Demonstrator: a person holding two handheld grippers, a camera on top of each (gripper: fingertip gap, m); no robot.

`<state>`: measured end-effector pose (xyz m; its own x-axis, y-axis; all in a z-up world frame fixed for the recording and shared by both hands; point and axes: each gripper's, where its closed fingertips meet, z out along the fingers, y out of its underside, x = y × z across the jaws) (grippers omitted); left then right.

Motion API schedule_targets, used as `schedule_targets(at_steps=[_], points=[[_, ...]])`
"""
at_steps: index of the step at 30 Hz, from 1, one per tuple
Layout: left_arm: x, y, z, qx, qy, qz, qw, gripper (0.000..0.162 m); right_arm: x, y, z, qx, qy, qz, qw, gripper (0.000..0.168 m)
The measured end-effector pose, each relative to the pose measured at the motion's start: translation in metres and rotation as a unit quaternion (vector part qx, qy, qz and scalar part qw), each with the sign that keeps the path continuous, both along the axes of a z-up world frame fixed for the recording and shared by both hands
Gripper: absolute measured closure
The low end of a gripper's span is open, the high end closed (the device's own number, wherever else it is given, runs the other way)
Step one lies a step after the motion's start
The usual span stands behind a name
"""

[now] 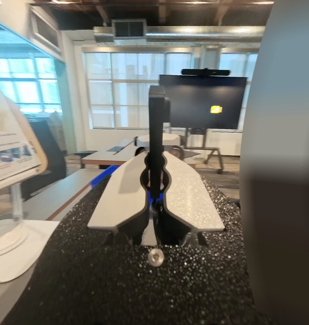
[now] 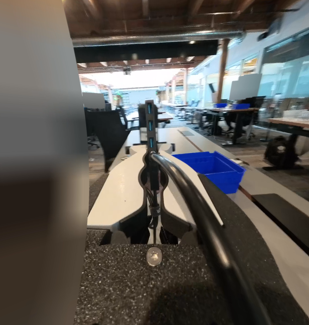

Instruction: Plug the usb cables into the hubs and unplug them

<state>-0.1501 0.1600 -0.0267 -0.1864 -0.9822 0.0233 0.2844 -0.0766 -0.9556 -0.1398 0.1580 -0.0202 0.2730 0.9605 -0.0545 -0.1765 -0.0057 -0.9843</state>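
Right wrist view: unreadable strap (image 2: 154, 210) beneath hub (image 2: 151, 126).

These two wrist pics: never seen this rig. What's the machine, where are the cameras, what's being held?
There is no robot arm. A person carries a hand-held two-finger claw in each hand, and a wide-angle camera on each one looks forward along its pale grey fingers.

Left wrist view: the left claw is shut on a slim black USB hub that stands upright, seen from its plain side. Beyond are a grey table and a dark wall screen.

Right wrist view: the right claw is shut on a second slim black hub with blue ports, ports facing the camera. A thick black cable curves over its right finger. A blue plastic bin sits on the long grey desk.

The grey smears were added afterwards.
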Motion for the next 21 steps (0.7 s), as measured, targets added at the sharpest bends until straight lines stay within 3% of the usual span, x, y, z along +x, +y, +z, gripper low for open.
schedule_targets(at_steps=[5,10,17,21], points=[[0.005,0.007,0.005,-0.012,-0.022,0.034,0.999,0.151,0.005,0.007,0.006,-0.001,0.022,-0.028,0.999,0.159],[0.004,-0.006,0.003,-0.015,-0.022,-0.028,0.999,0.151,0.005,-0.006,0.003,0.011,0.016,0.021,1.000,0.159],[0.007,0.012,0.007,-0.034,-0.050,0.028,0.998,0.151,0.009,0.011,0.007,0.011,0.039,-0.035,0.999,0.159],[0.003,0.005,0.006,-0.043,-0.056,-0.019,0.997,0.151,0.005,0.005,0.007,0.010,0.045,-0.001,0.999,0.159]])
